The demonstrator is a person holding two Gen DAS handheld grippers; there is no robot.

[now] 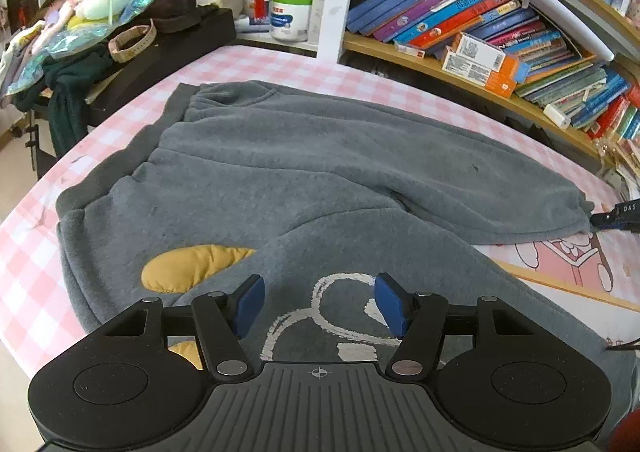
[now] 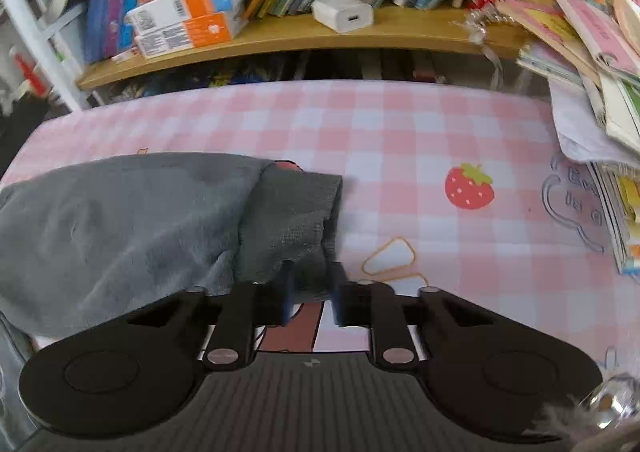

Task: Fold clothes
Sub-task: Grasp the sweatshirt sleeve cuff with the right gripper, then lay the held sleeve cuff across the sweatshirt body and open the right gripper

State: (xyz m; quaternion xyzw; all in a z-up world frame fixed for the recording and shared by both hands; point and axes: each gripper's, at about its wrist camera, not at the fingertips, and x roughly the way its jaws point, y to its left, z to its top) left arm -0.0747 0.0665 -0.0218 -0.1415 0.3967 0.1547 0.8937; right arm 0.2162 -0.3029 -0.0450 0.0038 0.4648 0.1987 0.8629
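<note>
A grey fleece sweatshirt (image 1: 280,171) lies spread on the pink checked table (image 1: 36,284), with a yellow patch (image 1: 192,264) and a white outline print on its front. My left gripper (image 1: 319,302) is open and empty, hovering over the print. One sleeve stretches to the right, ending in a ribbed cuff (image 2: 296,211). My right gripper (image 2: 312,288) is closed on the near edge of that cuff, holding it at the table surface. The right gripper's tip also shows at the far right of the left wrist view (image 1: 616,215).
A wooden bookshelf (image 1: 480,91) packed with books runs along the table's far side. A dark side stand (image 1: 160,47) piled with clothes and toys stands at the left. Stacked books and papers (image 2: 600,91) overhang the table's right end. A white charger (image 2: 344,13) sits on the shelf.
</note>
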